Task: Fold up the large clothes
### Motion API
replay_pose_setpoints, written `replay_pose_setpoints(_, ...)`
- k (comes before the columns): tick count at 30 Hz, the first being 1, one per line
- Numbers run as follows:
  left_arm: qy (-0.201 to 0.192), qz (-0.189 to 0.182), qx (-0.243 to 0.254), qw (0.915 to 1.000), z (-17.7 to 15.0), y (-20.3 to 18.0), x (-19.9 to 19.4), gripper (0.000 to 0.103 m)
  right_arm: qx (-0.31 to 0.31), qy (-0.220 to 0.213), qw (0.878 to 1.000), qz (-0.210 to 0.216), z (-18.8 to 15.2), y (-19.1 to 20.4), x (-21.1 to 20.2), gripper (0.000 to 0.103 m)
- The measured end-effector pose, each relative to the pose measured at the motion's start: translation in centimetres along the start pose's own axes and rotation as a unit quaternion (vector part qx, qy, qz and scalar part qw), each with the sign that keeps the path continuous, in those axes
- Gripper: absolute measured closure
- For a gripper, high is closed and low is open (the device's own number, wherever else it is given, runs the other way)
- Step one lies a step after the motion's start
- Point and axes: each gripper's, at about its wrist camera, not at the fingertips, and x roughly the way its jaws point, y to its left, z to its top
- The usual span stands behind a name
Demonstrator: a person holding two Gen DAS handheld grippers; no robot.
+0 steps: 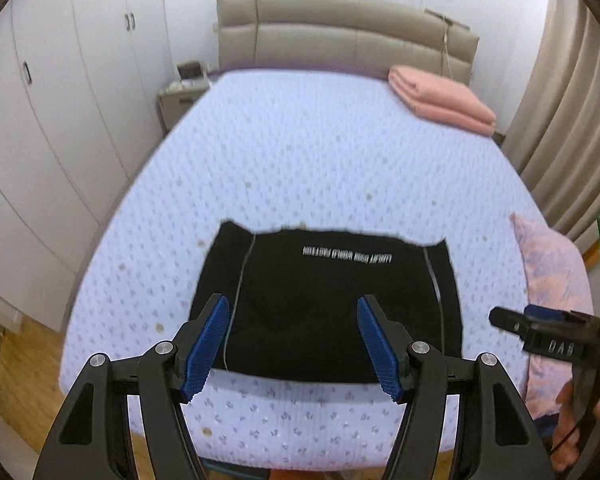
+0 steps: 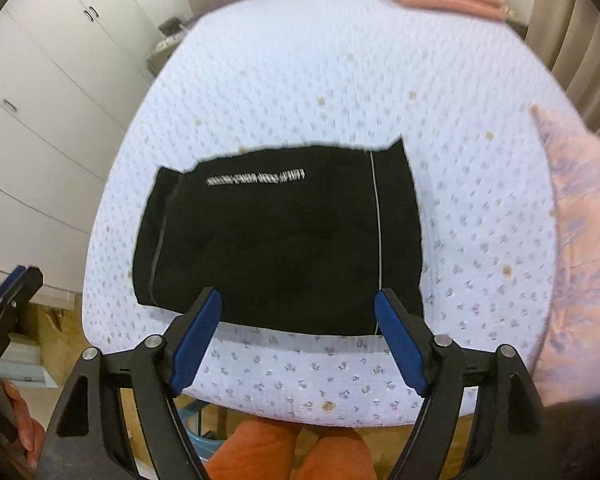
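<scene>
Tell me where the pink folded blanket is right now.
The pink folded blanket lies on the far right corner of the bed, beside the headboard and the curtain, well beyond the black garment.
</scene>
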Motion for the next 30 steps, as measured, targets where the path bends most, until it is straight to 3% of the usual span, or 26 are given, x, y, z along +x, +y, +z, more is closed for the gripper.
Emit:
replay_pose_setpoints(4, -0.018, 0.015, 0.011, 0.9997, 1.7, -1.1, -3.4, 0.034, -0.016, -0.029, 0.999, -0.029, -0.1, 2.2, -3.5, 0.019)
replay_pose_setpoints(13, -0.050, 0.040, 0.043, 0.9970, 3.7, -3.0, -6.5, 0.034, -0.018, -0.053, 0.998, -0.036, 0.6, 5.1, -6.7, 0.018)
replay_pose_setpoints(20, -0.034, 0.049, 0.054, 0.9968, 5.2, -3.1, -4.8, 0.034, -0.012, -0.046, 0.998, -0.031, 2.0, 5.6, -6.0, 0.018)
replay_pose_setpoints(27, -0.008, 0.034, 0.058, 0.9977, 6.3, -3.5, -2.4, 0.034, 0.013, -0.034, 0.999, -0.033, 2.9, 4.5, -4.5, 0.018)
replay_pose_setpoints(30, -0.013, 0.052, 0.057, 0.9969, 6.8, -3.7, -1.6, 0.034, 0.016, -0.029, 0.999, -0.036, 3.3, 4.1, -4.0, 0.018)
